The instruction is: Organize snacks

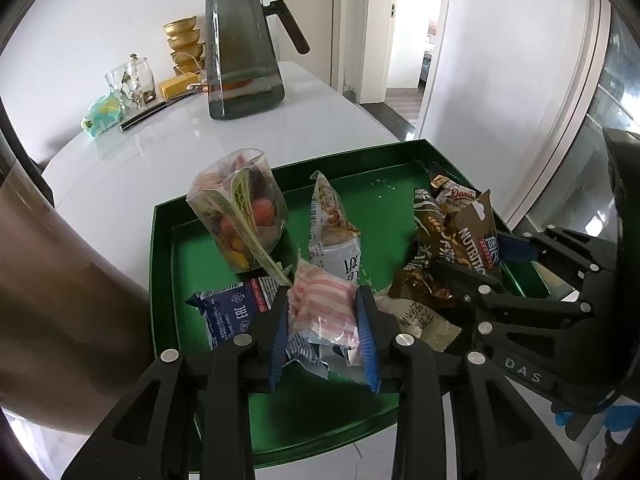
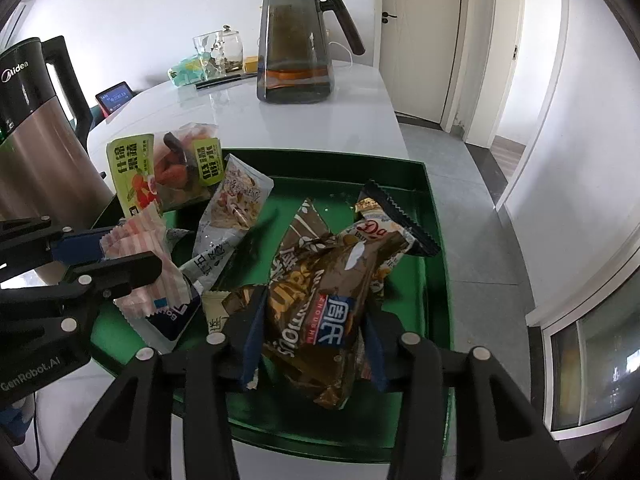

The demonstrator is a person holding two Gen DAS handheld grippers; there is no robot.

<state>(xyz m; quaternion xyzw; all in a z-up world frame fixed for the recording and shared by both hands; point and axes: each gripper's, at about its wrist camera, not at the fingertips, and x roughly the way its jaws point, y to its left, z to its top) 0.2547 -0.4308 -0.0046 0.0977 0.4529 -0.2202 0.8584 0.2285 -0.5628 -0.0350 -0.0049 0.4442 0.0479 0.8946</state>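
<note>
Tray: green tray [image 1: 162,240] sat on the white counter [image 1: 132,168], snack packets heaped inside it.
Left hand-held gripper [image 1: 325,334]: hung low over the near-left part of the tray, blue pads on either side of the pink-striped packet [image 1: 324,304]; jaws narrow, pads looked to be touching the wrapper, probably a light pinch rather than a firm clamp.
Right hand-held gripper [image 2: 316,346]: stood wider, straddling the brown cereal-bar packet [image 2: 320,300]; pads beside the wrapper with a little slack, so probably not gripping.
Pink-striped packet, handling: judged light, soft and crinkly; film likely to slide and buckle; best pinched across the puffed middle, not by the sealed edge.
Brown cereal-bar packet, handling: judged light but bulkier, glossy and slippery, leaning on other brown wrappers [image 2: 304,236]; best held across the short width near the middle.
Mixed fruit-and-vegetable pouch [image 1: 240,216]: stood tilted at the tray's far-left; puffed, air-filled, brittle contents likely; gentle squeeze only.
White nut packet [image 1: 332,220]: leaned in the tray's middle, soft and floppy.
Risk: neighbouring wrappers overlapped, so a lift could drag one along.
</note>
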